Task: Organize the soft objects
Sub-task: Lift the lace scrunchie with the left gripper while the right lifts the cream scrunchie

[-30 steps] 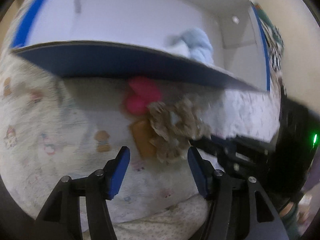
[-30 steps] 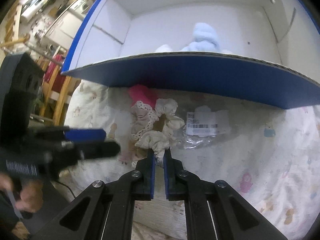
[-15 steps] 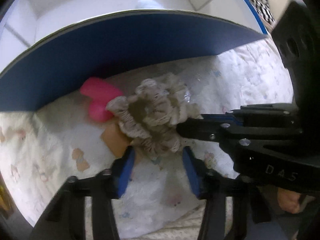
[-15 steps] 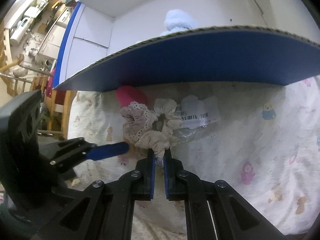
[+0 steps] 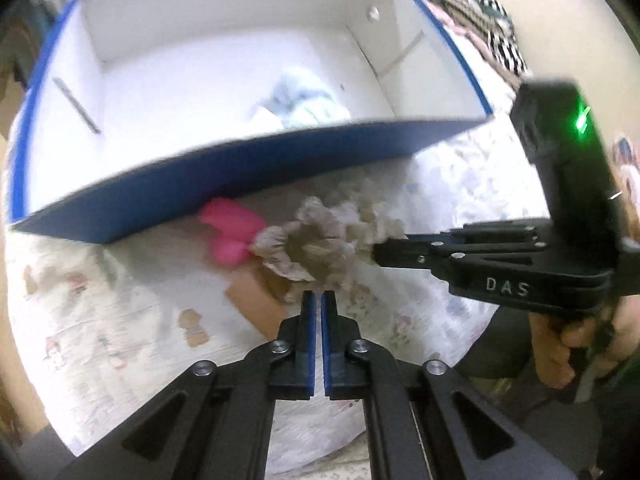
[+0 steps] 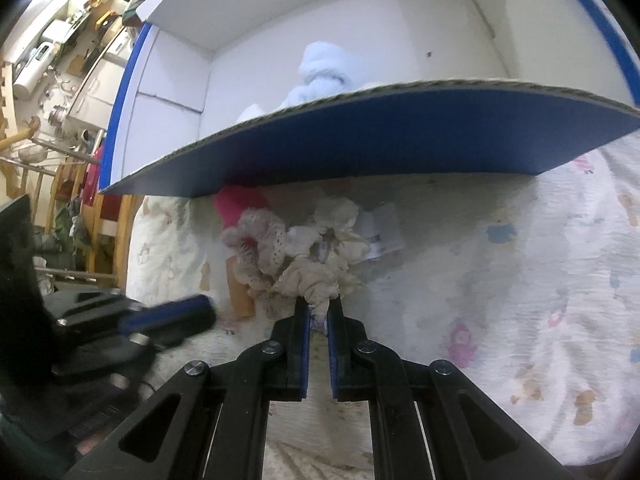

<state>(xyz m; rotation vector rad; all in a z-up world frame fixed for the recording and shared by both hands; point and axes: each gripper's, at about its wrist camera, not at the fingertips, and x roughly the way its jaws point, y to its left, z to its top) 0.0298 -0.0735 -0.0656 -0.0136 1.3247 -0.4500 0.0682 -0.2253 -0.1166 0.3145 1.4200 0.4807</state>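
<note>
A bundle of beige lace scrunchies is held just above the printed bedsheet in front of a blue-and-white box. My right gripper is shut on the bundle's near edge. It also shows in the left wrist view, with the right gripper coming in from the right. My left gripper is shut just below the bundle; whether it pinches any fabric I cannot tell. A pink soft item lies behind the bundle against the box wall. A light-blue fluffy item lies inside the box.
A brown card lies on the sheet under the bundle. A clear plastic packet with a barcode label lies right of it. The box's blue front wall rises just beyond. Furniture and clutter stand at the far left.
My left gripper has closed from wide open to shut and tilted up to show the box's inside. My right gripper stays shut on the scrunchies and has lifted them slightly.
</note>
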